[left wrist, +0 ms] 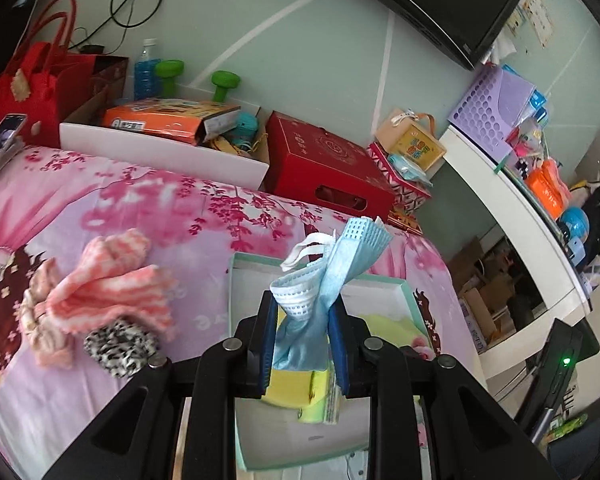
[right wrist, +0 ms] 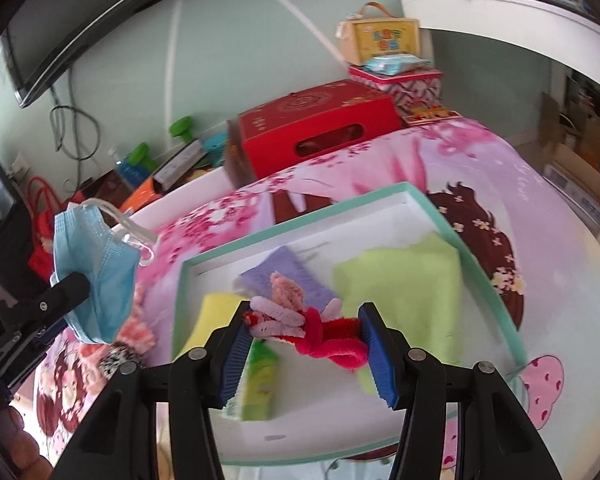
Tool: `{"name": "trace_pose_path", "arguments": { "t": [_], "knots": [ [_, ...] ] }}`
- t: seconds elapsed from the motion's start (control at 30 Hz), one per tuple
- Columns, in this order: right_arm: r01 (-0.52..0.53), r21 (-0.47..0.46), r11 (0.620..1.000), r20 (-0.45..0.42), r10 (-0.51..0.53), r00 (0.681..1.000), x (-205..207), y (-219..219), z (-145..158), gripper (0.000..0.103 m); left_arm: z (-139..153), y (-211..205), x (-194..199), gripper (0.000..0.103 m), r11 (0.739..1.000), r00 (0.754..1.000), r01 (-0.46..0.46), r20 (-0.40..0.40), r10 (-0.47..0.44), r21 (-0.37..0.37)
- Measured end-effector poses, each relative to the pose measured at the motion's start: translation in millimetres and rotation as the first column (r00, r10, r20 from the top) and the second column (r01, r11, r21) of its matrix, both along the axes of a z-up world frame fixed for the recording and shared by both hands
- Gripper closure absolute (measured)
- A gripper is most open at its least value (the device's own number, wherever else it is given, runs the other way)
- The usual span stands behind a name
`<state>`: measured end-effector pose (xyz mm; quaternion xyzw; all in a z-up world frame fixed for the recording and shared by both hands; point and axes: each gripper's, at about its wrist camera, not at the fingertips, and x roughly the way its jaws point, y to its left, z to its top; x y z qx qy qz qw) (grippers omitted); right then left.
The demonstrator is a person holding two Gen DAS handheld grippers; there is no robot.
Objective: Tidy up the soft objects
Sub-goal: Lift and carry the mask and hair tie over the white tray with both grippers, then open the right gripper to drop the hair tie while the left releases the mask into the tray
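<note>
Two sets of tongs are working at once, both loaded and both hanging over the mint-rimmed box (right wrist: 476, 256) lying on the pink floral bedspread (left wrist: 140, 208). Left tongs (left wrist: 303, 320) are pinching nearly closed on a crumpled blue face mask (left wrist: 332, 268), its white ear loops sticking up above the pads; the mask is hanging clear above the near-left corner of the box, not touching anything below. Right tongs (right wrist: 303, 340) are standing about half open, clamping a tangle of red and pink pipe cleaners (right wrist: 300, 324) between the blue pads, directly above the middle of the box. Inside the box, a light green cloth (right wrist: 412, 292) is lying against the right wall, a lavender piece (right wrist: 296, 272) toward the back, and yellow sponge-like pieces (right wrist: 216, 316) near the left wall. Outside the box, to its left on the bedspread, a pink striped knit item (left wrist: 112, 292) and a leopard-print scrunchie (left wrist: 120, 348) are waiting, apparently not yet sorted. Step in hand, as I read it: carrying both soft items to the box for dropping in. Next move is calling for lowering each load onto a bare patch of the box floor, then opening the pads fully; the mask loops and the fuzzy pipe cleaners may be snagging on the ribbed pads, so a slight lift after release seems wise.
</note>
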<state>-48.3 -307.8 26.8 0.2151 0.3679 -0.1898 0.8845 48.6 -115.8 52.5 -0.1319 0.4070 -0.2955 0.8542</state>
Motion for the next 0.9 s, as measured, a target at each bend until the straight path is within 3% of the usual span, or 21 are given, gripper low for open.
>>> {"name": "trace_pose_path", "arguments": {
  "t": [0.63,0.9],
  "knots": [
    [0.092,-0.026,0.995,-0.021,-0.093,0.995,24,-38,-24,0.047,-58,-39,43,0.077,0.999,0.996,-0.014,-0.083,0.017,0.043],
    [0.104,-0.028,0.994,-0.041,-0.105,0.994,25,-41,-28,0.046,-74,-36,55,0.073,0.995,0.989,-0.067,-0.126,0.076,0.078]
  ]
}}
